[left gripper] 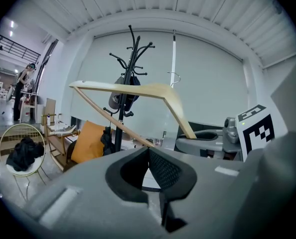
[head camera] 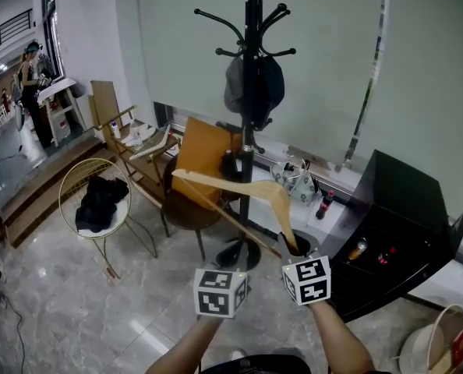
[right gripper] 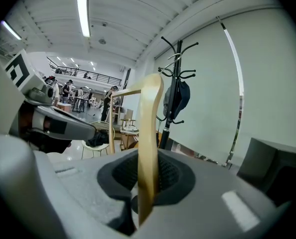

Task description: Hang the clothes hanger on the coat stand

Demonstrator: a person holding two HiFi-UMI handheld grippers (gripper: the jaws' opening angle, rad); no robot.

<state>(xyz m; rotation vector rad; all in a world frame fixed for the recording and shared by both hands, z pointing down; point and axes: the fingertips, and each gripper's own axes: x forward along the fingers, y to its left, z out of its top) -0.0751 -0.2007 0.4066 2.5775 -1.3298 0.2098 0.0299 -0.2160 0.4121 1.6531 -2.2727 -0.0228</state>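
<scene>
Head view, hanger [head camera: 225, 182] in right hand-held gripper [head camera: 295, 249]

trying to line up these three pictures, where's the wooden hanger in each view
Head view: the wooden hanger sits at centre, just below the middle, in front of the coat stand.
Left gripper view: the hanger is in the upper centre, crossing the stand's pole and sloping down to the right.
Right gripper view: the hanger is dead centre, a tall, pale, edge-on strip.
Shared landmark: the black coat stand, behind the hanger in all three.
</scene>
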